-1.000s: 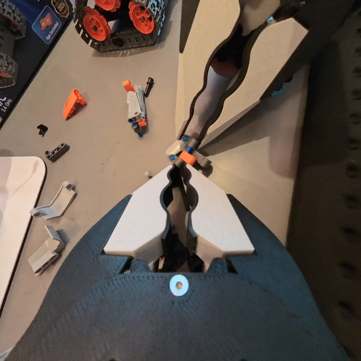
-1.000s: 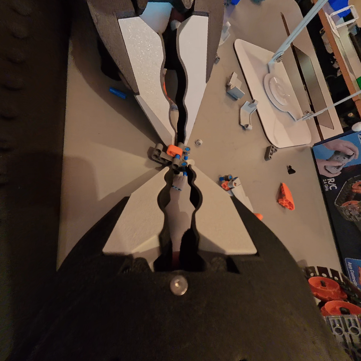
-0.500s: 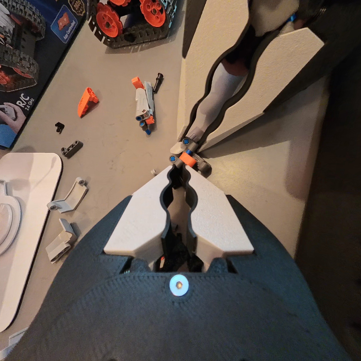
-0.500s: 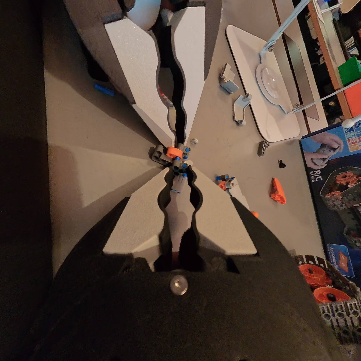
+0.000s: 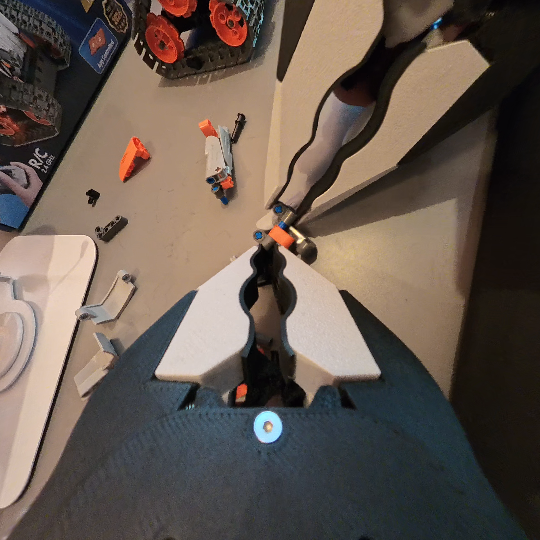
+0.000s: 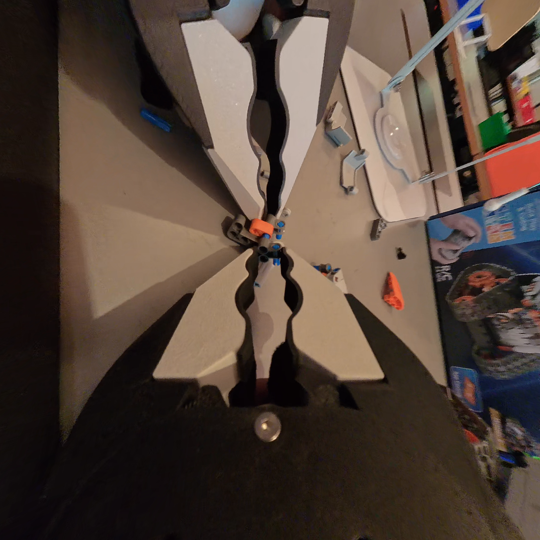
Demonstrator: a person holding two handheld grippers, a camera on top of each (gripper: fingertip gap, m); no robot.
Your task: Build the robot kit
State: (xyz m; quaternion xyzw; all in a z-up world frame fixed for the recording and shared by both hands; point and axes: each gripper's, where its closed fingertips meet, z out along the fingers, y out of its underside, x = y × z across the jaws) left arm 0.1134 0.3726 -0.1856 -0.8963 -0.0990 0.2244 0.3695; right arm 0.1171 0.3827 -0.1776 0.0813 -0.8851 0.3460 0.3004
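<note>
With both sets of jaws I keep pinching the small grey, orange and blue brick assembly (image 5: 277, 233) mid-frame above the tabletop (image 5: 175, 233), left gripper (image 5: 267, 251) and right gripper (image 6: 270, 254) clenched tip to tip, nothing shifted.

Left gripper (image 5: 268, 252) enters from the bottom of its frame, jaws nearly closed, tips at centre. Right gripper (image 6: 267, 252) enters likewise from its frame's bottom, jaws nearly closed. The two meet tip to tip at mid-frame.
</note>
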